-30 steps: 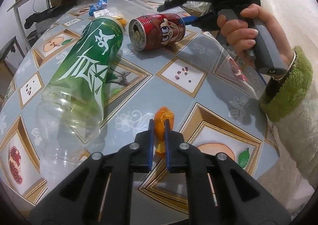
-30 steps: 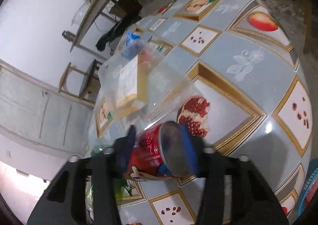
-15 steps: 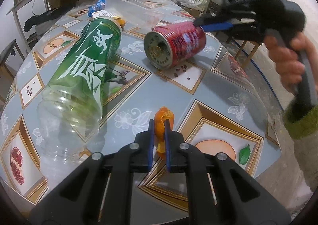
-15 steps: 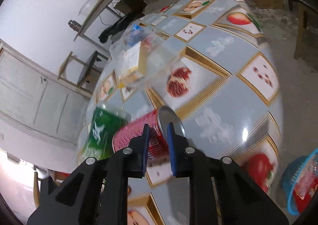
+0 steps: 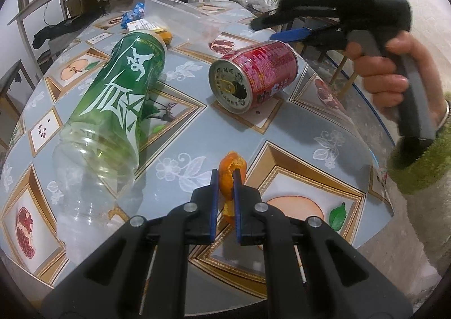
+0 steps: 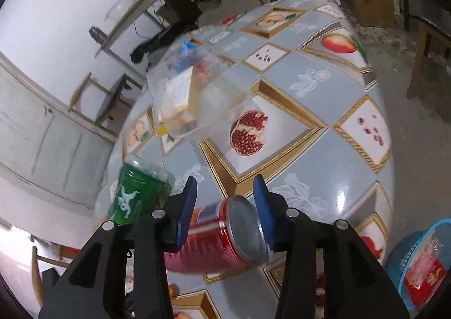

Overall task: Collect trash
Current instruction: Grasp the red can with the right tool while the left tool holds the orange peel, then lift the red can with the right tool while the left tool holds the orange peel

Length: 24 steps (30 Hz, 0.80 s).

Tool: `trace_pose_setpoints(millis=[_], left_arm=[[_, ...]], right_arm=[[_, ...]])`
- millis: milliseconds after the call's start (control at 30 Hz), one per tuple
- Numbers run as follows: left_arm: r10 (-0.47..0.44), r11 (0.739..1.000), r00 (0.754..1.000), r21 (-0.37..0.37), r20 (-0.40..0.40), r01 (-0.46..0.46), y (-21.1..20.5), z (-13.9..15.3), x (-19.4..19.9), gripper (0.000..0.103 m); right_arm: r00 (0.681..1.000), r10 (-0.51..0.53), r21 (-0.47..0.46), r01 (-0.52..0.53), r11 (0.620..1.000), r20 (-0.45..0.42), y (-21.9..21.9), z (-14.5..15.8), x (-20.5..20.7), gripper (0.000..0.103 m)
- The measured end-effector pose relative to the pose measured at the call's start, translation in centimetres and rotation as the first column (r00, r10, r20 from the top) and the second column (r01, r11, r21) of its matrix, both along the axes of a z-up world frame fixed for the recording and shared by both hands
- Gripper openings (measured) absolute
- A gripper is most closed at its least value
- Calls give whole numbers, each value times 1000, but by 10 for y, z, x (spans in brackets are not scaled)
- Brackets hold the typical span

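**Peel held, can lined up**

The left hand-held gripper (image 5: pixel 225 178) is clamped on one piece of orange peel (image 5: pixel 231 169) at the near edge of the desk (image 5: pixel 296 150). The right hand-held gripper (image 6: pixel 224 195) is opening, its pads astride the far end of one red can (image 6: pixel 222 237) lying on its side, not pressing it. To grip well, I would centre the can's body between the pads before squeezing. One green bottle (image 5: pixel 112 99) lies left; one clear tub (image 6: pixel 197 93) stands far.
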<state>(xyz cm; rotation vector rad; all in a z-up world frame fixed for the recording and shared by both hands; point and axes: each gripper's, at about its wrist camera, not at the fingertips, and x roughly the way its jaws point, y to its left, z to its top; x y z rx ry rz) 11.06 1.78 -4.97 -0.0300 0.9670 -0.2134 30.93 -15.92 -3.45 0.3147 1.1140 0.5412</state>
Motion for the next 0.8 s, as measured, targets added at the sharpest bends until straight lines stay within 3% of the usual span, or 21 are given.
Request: trace_pose_setpoints(millis=[500,800], left_arm=[[11,1000,1000,-8,-2,-11,5,-1,2,8],[2,1000,1000,-4,3,-2,1,1,2,8]], right_arm=[[998,58,-96,-61,994,-33,-17,-5,-49,41],[998,-23,-15,22,1000,-53,-58,3,-73,56]])
